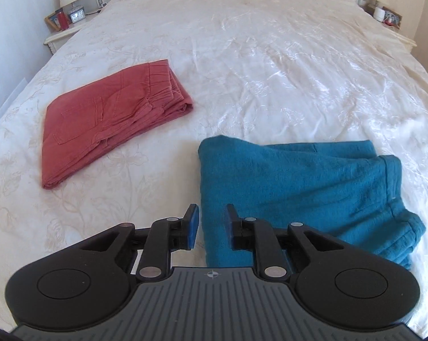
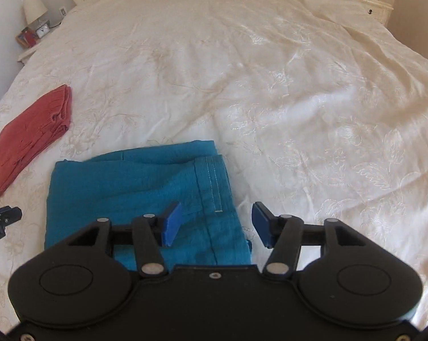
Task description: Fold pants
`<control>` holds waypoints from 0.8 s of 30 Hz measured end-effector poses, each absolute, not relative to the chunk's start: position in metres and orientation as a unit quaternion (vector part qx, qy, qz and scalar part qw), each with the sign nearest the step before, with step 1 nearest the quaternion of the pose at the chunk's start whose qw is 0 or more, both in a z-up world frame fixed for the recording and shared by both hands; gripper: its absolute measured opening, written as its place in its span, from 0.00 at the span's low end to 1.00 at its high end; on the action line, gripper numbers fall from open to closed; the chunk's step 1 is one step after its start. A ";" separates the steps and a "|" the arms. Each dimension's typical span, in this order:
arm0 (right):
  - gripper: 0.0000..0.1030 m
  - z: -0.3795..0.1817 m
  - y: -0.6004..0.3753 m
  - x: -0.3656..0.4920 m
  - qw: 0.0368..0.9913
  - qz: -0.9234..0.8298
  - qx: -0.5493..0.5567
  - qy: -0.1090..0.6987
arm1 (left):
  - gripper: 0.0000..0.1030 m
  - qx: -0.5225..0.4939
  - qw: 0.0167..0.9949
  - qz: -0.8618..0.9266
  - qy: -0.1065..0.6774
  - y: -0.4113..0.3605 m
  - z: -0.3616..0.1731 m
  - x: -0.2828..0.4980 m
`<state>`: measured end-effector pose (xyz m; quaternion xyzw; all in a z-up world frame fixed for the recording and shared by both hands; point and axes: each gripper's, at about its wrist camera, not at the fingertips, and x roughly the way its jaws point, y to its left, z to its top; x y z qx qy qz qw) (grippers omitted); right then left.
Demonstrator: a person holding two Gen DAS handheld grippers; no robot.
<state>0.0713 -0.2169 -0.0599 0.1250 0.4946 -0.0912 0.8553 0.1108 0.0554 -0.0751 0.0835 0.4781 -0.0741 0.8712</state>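
We see the teal pants [image 1: 299, 187] folded on the bed [image 1: 256, 56]; our left gripper [image 1: 211, 223] hovers narrowly parted, right gripper [image 2: 216, 224] spread wide, both empty.

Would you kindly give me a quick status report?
Both tongs, left and right, open, empty. Teal pants folded on bed. Red pants folded alongside. Nothing obstructing.

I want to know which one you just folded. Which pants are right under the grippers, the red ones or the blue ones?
The blue pants. They lie folded right below both grippers, while the red pants sit folded farther off on the bed.
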 end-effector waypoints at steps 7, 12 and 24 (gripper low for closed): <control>0.48 -0.087 -0.190 0.055 0.849 -0.045 0.137 0.509 | 0.22 0.086 0.850 -0.113 0.507 0.045 -0.107 0.088; 0.47 -0.137 -0.180 0.046 0.806 -0.054 0.151 0.570 | 0.23 0.102 0.812 -0.108 0.564 0.046 -0.152 0.076; 0.50 -0.084 -0.180 0.004 0.836 -0.064 0.170 0.518 | 0.24 0.066 0.856 -0.065 0.509 0.067 -0.079 0.054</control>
